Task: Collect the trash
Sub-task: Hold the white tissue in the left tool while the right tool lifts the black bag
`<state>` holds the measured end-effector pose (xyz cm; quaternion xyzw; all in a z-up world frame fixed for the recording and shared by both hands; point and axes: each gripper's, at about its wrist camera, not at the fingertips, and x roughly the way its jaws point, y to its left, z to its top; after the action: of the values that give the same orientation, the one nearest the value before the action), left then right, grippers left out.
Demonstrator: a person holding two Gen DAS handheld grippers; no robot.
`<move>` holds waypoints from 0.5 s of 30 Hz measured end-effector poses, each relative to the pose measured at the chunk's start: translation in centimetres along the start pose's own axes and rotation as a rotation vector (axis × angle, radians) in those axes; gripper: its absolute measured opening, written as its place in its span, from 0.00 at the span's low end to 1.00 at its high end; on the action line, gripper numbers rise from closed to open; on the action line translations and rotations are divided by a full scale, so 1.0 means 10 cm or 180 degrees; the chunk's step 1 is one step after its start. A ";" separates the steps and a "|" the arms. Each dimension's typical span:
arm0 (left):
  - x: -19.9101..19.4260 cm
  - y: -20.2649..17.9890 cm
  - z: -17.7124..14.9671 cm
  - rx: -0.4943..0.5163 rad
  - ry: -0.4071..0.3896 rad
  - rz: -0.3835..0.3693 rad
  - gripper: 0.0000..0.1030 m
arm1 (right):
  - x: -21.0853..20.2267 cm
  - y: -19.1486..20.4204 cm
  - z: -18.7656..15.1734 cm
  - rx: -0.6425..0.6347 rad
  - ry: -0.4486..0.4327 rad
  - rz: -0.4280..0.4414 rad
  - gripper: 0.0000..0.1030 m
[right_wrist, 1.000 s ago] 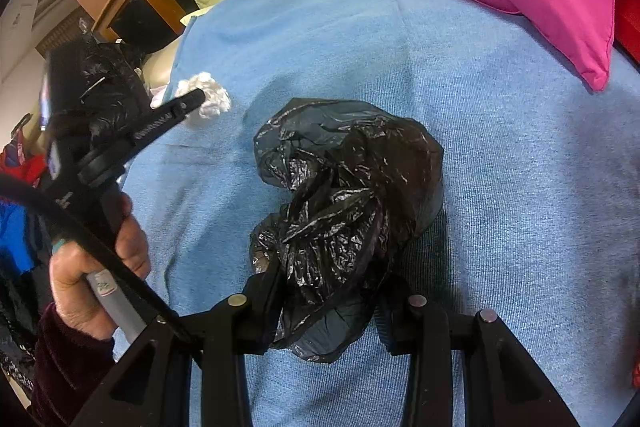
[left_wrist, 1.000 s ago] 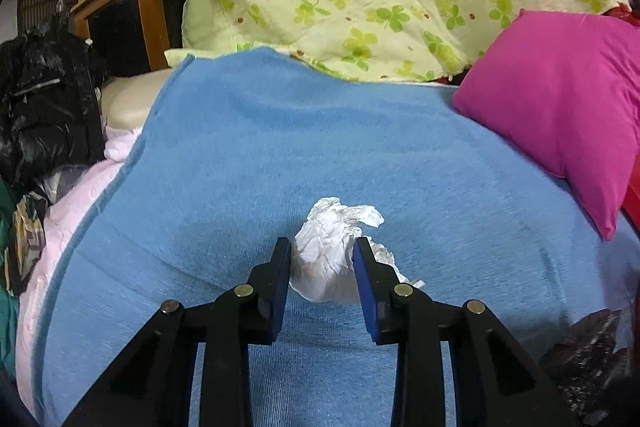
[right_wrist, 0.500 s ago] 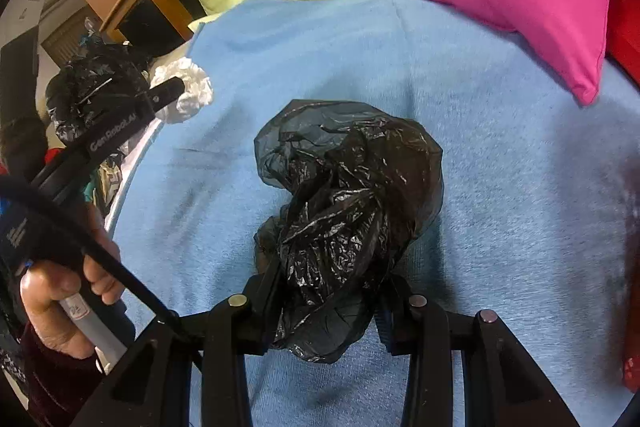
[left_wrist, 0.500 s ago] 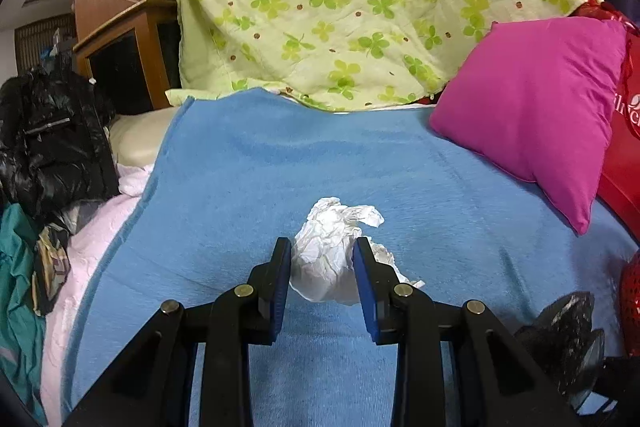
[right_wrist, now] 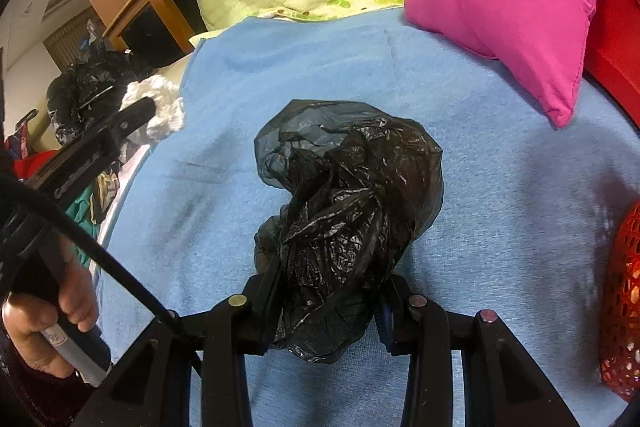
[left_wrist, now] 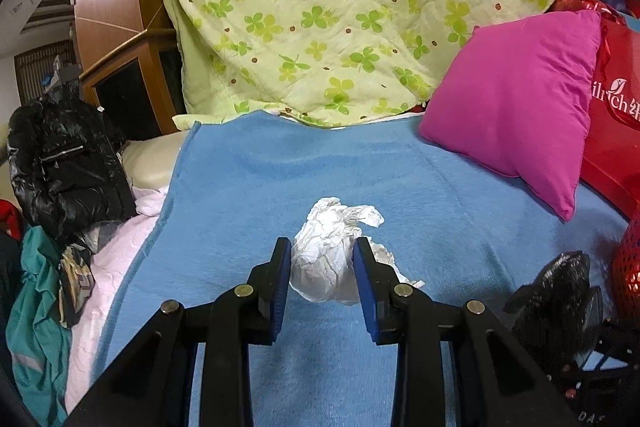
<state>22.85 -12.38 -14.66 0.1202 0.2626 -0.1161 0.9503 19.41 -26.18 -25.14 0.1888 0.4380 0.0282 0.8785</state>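
My left gripper (left_wrist: 321, 259) is shut on a crumpled white tissue (left_wrist: 328, 263) and holds it above the blue blanket (left_wrist: 248, 187). The tissue also shows in the right wrist view (right_wrist: 162, 109), at the tip of the left gripper at the far left. My right gripper (right_wrist: 328, 291) is shut on a crumpled black plastic bag (right_wrist: 352, 195), which bulges out in front of the fingers over the blanket (right_wrist: 500, 187). The bag shows at the lower right of the left wrist view (left_wrist: 556, 303).
A magenta pillow (left_wrist: 516, 99) and a red bag (left_wrist: 616, 131) lie at the right. A green clover quilt (left_wrist: 340, 7) is piled at the back. A black jacket (left_wrist: 60, 163) and clothes sit at the left. A red mesh thing (right_wrist: 624, 291) is at the right edge.
Both grippers have lifted and drawn back from the blanket with their loads. More of the quilt, pillow and red bag is in view. The grips have not changed.
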 end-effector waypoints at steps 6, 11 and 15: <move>-0.17 -0.09 -0.02 0.0125 -0.0040 0.0046 0.32 | -0.03 0.05 -0.07 -0.0018 0.0021 -0.0013 0.40; -0.29 -0.15 -0.06 0.0225 -0.0043 0.0068 0.32 | -0.05 0.00 -0.09 -0.0033 0.0044 -0.0015 0.40; -0.33 -0.21 -0.10 0.0286 -0.0038 0.0067 0.32 | -0.03 -0.04 -0.10 -0.0017 0.0094 -0.0028 0.40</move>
<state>19.05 -13.51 -14.11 0.1649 0.2502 -0.1185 0.9467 18.45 -26.33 -25.61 0.1841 0.4517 0.0282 0.8725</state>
